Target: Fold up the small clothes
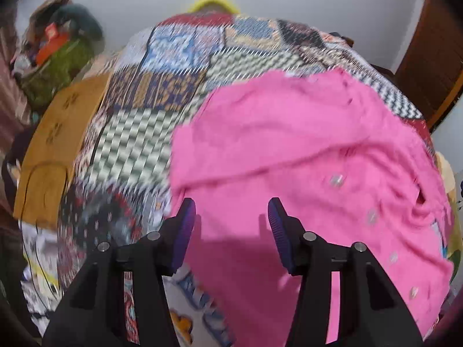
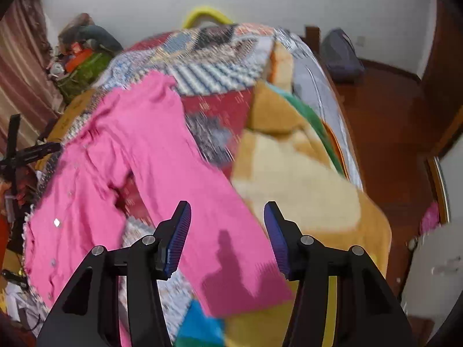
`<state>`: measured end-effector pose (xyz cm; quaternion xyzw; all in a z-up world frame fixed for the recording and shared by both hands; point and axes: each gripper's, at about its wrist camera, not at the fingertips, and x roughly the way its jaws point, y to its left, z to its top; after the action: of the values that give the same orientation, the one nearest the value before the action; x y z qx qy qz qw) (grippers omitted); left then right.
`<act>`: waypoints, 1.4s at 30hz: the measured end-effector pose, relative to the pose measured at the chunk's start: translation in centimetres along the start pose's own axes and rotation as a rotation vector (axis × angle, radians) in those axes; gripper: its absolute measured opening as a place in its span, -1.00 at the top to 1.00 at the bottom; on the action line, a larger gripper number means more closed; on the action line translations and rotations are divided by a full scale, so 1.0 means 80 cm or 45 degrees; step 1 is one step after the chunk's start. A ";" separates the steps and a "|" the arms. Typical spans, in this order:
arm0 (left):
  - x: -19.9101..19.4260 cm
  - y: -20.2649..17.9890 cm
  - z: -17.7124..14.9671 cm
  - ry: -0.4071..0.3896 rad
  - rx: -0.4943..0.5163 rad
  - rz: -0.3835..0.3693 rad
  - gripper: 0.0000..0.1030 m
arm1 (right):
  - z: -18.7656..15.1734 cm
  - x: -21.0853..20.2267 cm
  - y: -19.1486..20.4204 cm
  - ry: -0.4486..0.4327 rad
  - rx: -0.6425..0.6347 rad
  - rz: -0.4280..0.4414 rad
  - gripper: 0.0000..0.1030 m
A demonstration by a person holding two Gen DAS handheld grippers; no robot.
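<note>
Grippers — left (image 1: 231, 228), right (image 2: 227, 231) — gape above blurry pink garment (image 1: 303, 159).

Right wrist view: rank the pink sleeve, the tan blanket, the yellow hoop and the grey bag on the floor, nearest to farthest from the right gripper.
From the right gripper, jaws open:
1. pink sleeve, directly beneath and between the fingers.
2. tan blanket, just ahead to the right.
3. grey bag and yellow hoop, bag far right, hoop past the bed's far end; too close to call.
</note>
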<state>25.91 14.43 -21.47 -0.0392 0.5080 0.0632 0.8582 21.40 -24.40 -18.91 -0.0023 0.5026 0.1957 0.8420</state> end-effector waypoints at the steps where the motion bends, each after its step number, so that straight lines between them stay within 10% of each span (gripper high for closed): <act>1: 0.001 0.003 -0.009 0.010 -0.006 -0.001 0.00 | -0.010 0.004 -0.003 0.022 0.002 -0.020 0.06; 13: 0.013 -0.002 -0.061 0.033 0.090 0.134 -0.31 | -0.081 0.033 -0.027 0.131 0.054 -0.124 0.08; 19: 0.015 0.013 -0.074 0.028 0.113 0.213 -0.31 | -0.080 0.035 -0.026 0.122 0.048 -0.130 0.87; 23: 0.010 0.021 -0.073 0.039 0.080 0.206 -0.30 | -0.072 0.025 -0.019 0.096 0.030 -0.105 0.88; 42: -0.049 -0.083 0.025 -0.221 0.195 -0.035 -0.30 | 0.107 -0.044 0.143 -0.266 -0.337 0.155 0.88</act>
<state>26.77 7.84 -17.03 0.0249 0.4346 0.0155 0.9001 23.34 -13.31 -9.47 -0.0623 0.3816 0.3098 0.8687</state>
